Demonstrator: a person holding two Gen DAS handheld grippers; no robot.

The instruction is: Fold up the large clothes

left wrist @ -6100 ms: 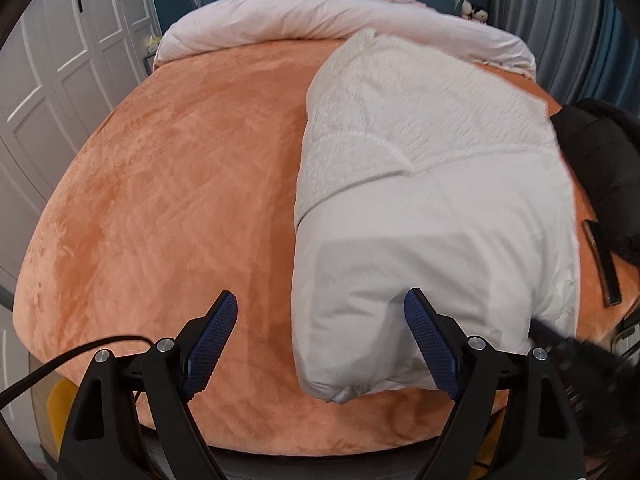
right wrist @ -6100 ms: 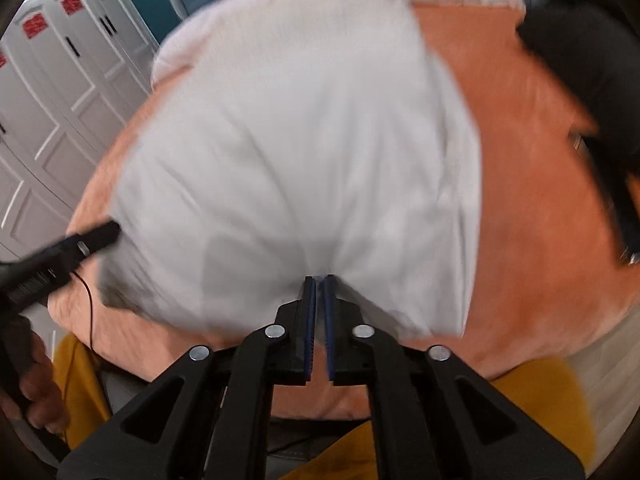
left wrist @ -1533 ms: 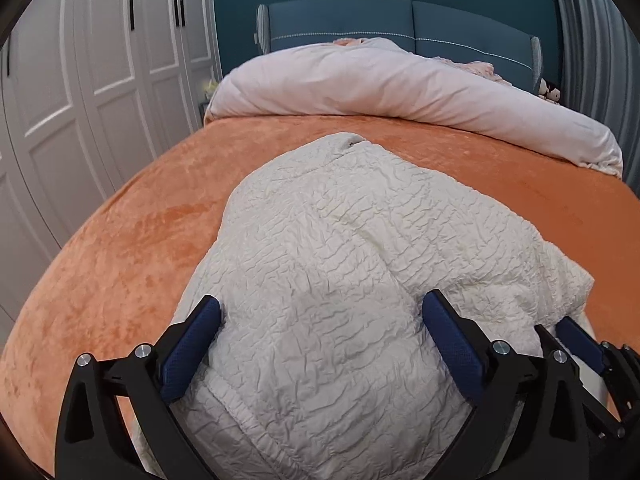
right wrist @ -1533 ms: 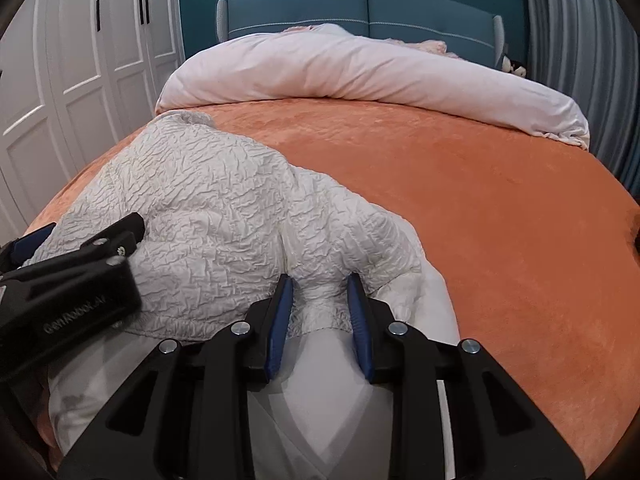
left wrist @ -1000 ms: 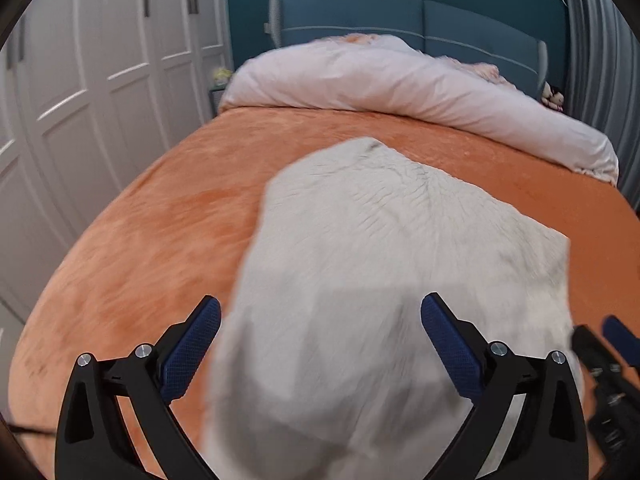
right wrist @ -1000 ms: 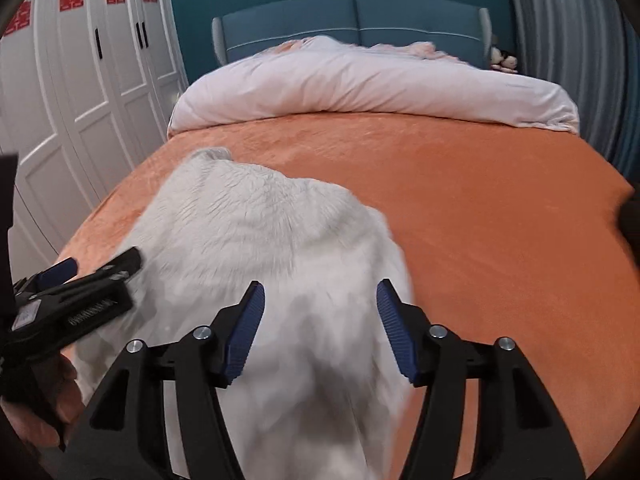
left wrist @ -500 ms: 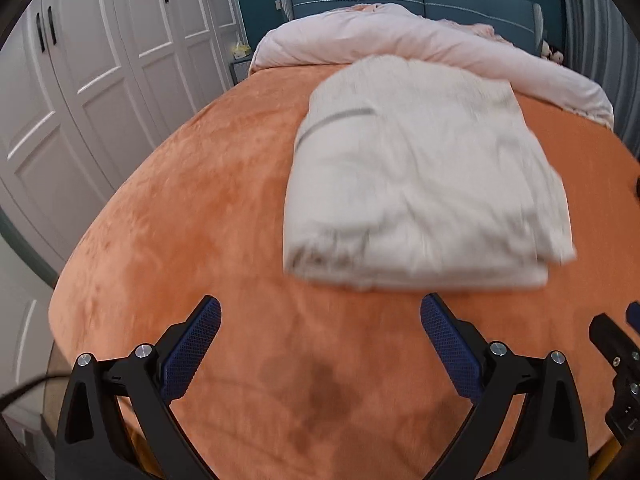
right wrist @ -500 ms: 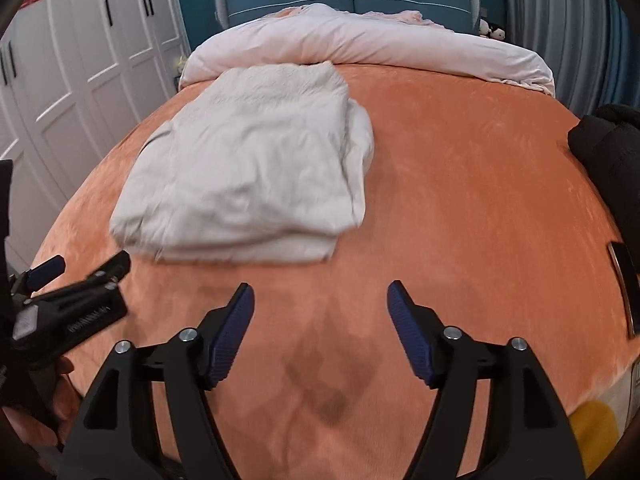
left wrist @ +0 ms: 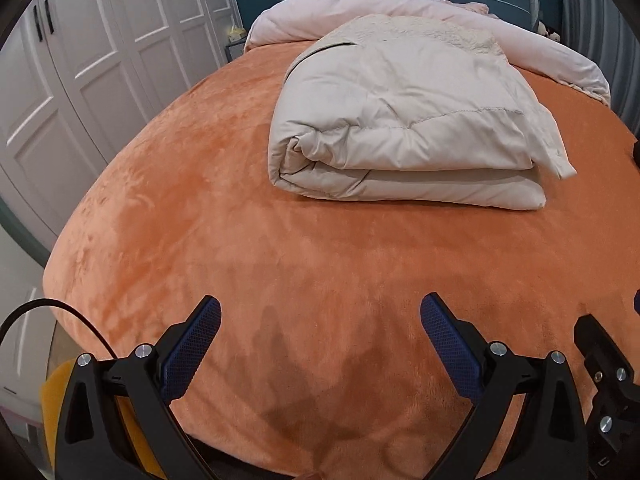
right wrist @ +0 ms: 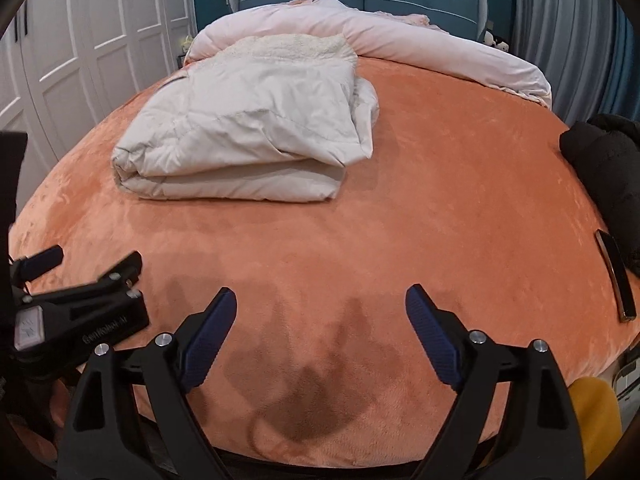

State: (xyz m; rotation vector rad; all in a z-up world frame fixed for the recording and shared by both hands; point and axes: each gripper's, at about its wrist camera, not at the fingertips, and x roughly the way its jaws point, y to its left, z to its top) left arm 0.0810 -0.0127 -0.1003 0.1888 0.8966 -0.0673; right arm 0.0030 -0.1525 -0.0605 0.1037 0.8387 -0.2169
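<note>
On the orange bed [left wrist: 200, 200], seen from the left wrist, the coat [left wrist: 404, 120] lies folded into a thick cream bundle, its rolled edge facing the camera and a fleecy lining showing at the far end, just short of the pink duvet [left wrist: 540, 52] by the headboard. Left gripper [left wrist: 318, 332] hovers low over bare blanket near the foot of the bed, jaws spread wide and holding nothing, well apart from the coat. One corner flap juts out at the bundle's right side. From the right wrist, the same coat [right wrist: 256, 128] sits left of centre, layers stacked fairly evenly but with a loose lobe bulging at the right edge. Right gripper [right wrist: 320, 324] is likewise released and empty, over blanket near the foot, with the left gripper's body visible just beside it at the left. A black garment [right wrist: 604, 160] lies at the bed's right edge, with a phone [right wrist: 616, 280] near it. The fold looks essentially done, so the step in hand seems to be tidying or moving on: to finish well, I would tuck the stray corner under the top layer with one jaw pair, press the bundle flat without dragging it, and keep both tools clear of the phone when reaching for the black garment
</note>
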